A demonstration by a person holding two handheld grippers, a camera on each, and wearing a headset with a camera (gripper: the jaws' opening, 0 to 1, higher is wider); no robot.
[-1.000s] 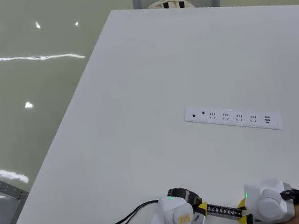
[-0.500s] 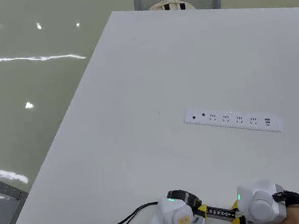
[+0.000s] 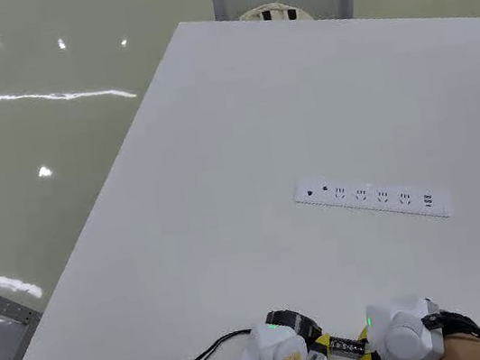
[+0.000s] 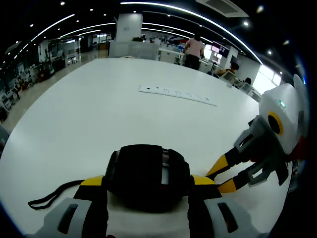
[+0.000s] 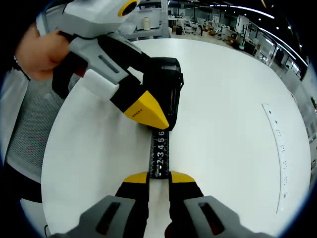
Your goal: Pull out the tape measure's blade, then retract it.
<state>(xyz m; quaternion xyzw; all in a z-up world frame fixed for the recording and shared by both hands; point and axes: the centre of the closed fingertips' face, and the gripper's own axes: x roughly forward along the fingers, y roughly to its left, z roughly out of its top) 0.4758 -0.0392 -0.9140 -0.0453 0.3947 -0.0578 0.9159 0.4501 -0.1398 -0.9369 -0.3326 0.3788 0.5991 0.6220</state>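
Well inside the table edge, left gripper clamps tape measure; right gripper pinches blade.

Bright, even overhead light. Head view: glare shows as white spots and streaks on the glossy floor, upper left; the white table is sharp, almost shadowless. My gripper views bow at their edges, bending the ceiling light strips; the black tape measure between my jaws shows little detail.
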